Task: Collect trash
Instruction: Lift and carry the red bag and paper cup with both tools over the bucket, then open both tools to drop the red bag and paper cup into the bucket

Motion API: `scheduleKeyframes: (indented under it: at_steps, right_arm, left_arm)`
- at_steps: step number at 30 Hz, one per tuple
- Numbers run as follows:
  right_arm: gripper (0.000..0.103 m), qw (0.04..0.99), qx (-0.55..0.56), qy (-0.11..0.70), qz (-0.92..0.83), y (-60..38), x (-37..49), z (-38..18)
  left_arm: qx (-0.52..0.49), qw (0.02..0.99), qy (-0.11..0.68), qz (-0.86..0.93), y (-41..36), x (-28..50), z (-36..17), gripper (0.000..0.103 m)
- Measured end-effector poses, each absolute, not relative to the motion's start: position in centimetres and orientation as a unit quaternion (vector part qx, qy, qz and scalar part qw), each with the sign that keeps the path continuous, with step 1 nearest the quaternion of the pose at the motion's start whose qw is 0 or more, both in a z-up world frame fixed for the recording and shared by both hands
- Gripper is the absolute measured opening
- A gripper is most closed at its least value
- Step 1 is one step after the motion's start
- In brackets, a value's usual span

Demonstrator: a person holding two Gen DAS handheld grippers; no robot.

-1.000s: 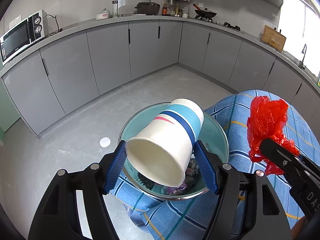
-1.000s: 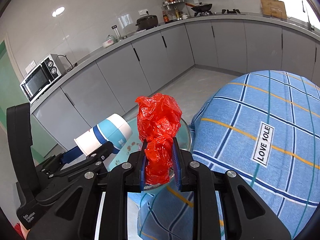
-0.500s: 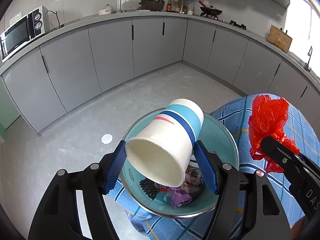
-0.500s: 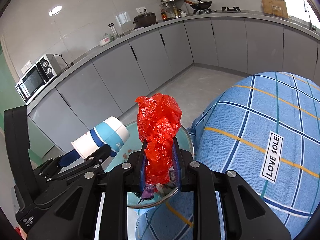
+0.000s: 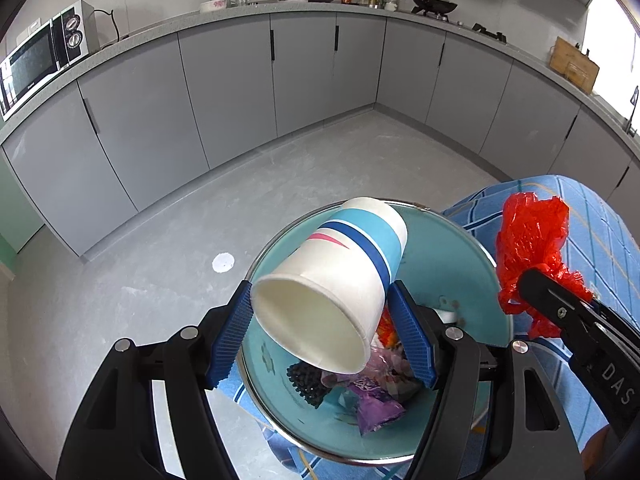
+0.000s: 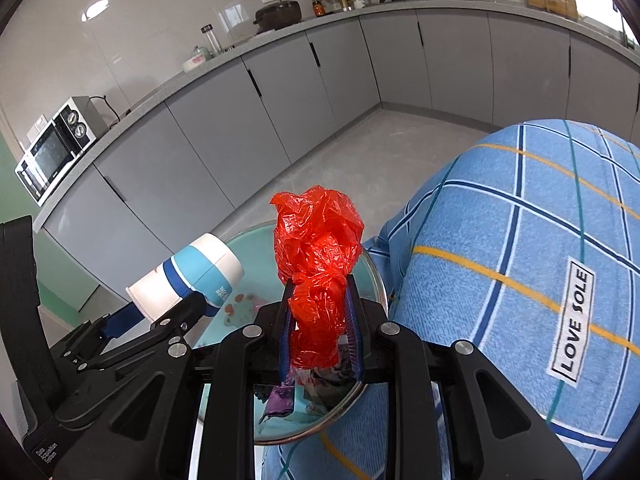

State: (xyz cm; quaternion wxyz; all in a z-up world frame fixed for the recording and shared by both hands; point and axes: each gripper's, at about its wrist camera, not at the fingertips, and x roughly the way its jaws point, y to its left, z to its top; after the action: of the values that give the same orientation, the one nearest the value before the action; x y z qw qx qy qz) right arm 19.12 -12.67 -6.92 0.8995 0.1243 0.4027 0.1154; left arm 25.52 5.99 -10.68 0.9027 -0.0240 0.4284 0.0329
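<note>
My left gripper (image 5: 322,330) is shut on a white paper cup (image 5: 332,280) with blue bands, held sideways with its mouth toward the camera, right above a round teal bin (image 5: 472,268). Wrappers and dark scraps (image 5: 360,392) lie at the bin's bottom. My right gripper (image 6: 318,320) is shut on a crumpled red plastic bag (image 6: 318,240) that sticks up above the fingers, over the bin's rim (image 6: 372,276). The cup (image 6: 192,276) and left gripper show at the left of the right wrist view; the red bag (image 5: 528,240) shows at the right of the left wrist view.
The bin stands at the edge of a table under a blue checked cloth (image 6: 520,260) with a "LOVE SOLE" label. Grey kitchen cabinets (image 5: 224,92) ring a grey floor (image 5: 160,272). A microwave (image 5: 36,60), pots and bottles stand on the counter.
Both grippers have moved forward and down over the bin, cup and bag still held. More of the bin's inside and its trash now shows below the cup.
</note>
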Motion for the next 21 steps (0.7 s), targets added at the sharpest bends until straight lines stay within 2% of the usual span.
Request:
scheduleKeyframes:
  at_steps: [21]
  right_arm:
    - [0.024,0.883,0.104,0.441,0.12,-10.9,22.3,-9.4]
  left_arm:
    - [-0.004,0.886,0.461,0.051,5.7,27.9,-13.6,0.068]
